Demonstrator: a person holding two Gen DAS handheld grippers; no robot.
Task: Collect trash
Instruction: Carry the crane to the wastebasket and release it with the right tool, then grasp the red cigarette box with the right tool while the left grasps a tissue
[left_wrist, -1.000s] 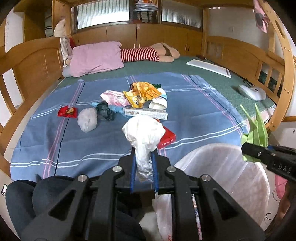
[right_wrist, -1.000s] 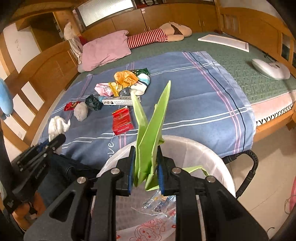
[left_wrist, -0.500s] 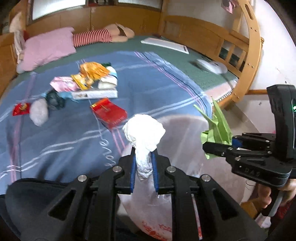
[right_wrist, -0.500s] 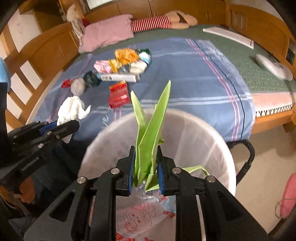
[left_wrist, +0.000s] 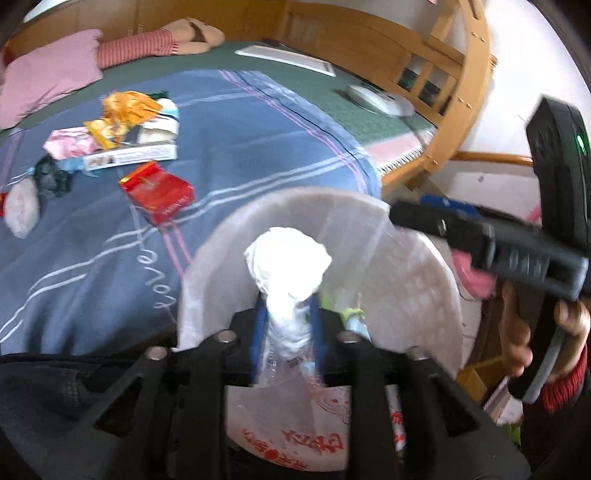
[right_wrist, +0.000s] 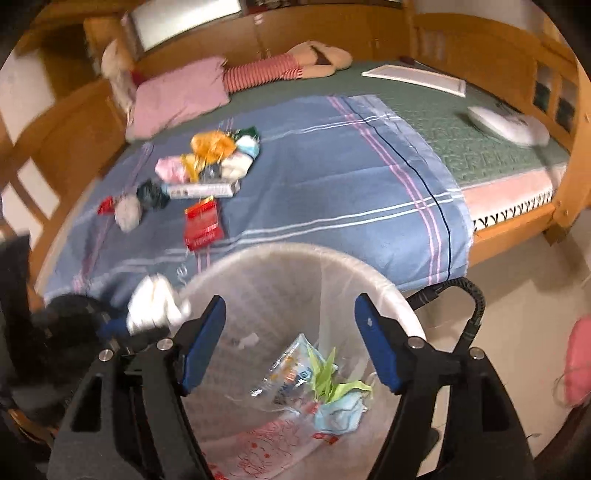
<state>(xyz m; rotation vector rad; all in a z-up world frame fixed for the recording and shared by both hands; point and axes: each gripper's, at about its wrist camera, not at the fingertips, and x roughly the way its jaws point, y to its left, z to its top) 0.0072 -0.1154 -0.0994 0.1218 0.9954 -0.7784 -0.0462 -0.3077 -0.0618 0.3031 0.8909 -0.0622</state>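
A white crumpled tissue (left_wrist: 288, 258) stands between the blue pads of my left gripper (left_wrist: 286, 321), right over the white lined bin (left_wrist: 424, 266). The jaws are opening and the pads no longer pinch it. My right gripper (right_wrist: 290, 332) hangs over the same bin (right_wrist: 332, 258), jaws opening wide with nothing between them. A green paper crane (right_wrist: 328, 380) lies inside on other rubbish. On the blue blanket lie a red packet (right_wrist: 203, 225), a long box (left_wrist: 129, 157), an orange wrapper (left_wrist: 125, 107) and a greyish wad (left_wrist: 22, 210).
The bin stands on the floor against the bed's front edge. A black cable (right_wrist: 469, 295) loops just right of it. A pink pillow (right_wrist: 181, 96) and a white device (right_wrist: 506, 125) lie further back. The wooden bed frame (left_wrist: 454, 122) rises on the right.
My right gripper opened and the green crane fell into the bin. My left gripper swung over the bin with the tissue, tilted down, and its jaws widened.
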